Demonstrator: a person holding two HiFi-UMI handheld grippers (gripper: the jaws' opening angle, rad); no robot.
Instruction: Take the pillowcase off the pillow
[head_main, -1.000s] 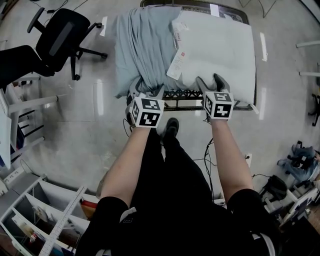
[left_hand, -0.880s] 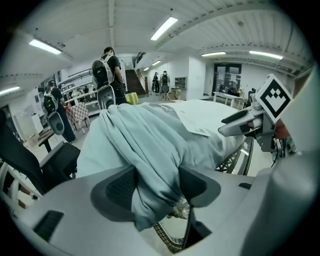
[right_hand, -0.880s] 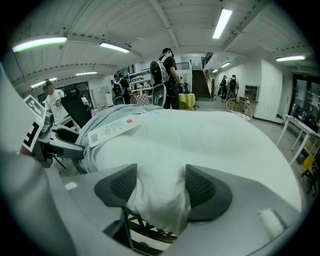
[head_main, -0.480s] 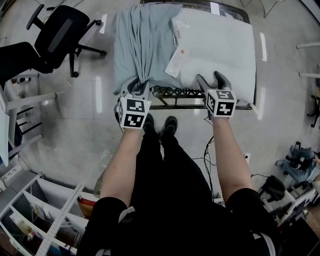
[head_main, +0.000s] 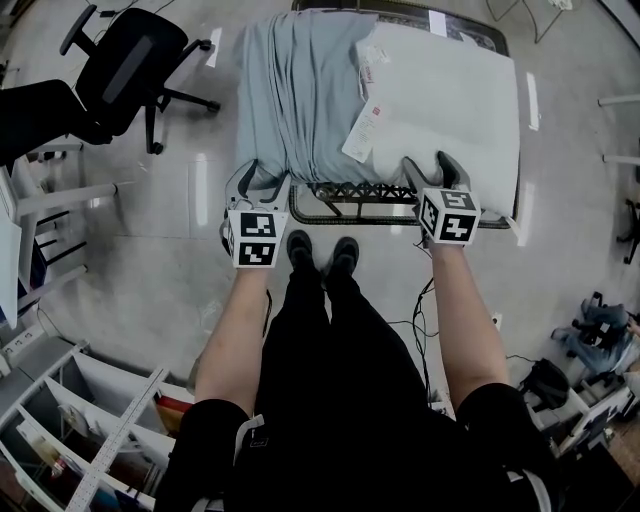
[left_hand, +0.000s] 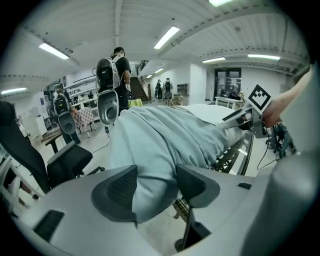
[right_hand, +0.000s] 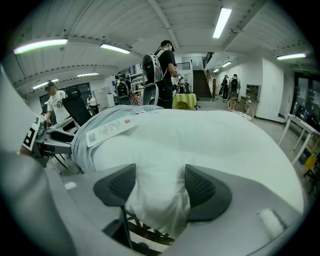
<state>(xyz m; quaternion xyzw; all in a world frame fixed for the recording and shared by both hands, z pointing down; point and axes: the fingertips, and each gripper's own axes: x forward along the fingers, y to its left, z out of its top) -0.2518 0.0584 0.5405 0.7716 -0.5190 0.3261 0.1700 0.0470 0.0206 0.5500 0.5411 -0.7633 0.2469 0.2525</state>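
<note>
Grey-blue pillowcase (head_main: 290, 100) bunched over the 9 o'clock end of the white pillow (head_main: 450, 100); both lie on the bench (head_main: 350, 193).
Your right tool (head_main: 428, 165), at 1 o'clock, is clenched on the pillow's near edge. Your left tool (head_main: 262, 178), at 11 o'clock, has just been widening its jaws: a pillowcase fold sits between them, released, and the pads do not pinch it.

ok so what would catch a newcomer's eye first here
A white pillow half out of its pale blue pillowcase lies on a black metal frame. The right claw pinches the pillow's near edge; the left claw has just been opening its jaws, pillowcase fabric between them.
</note>
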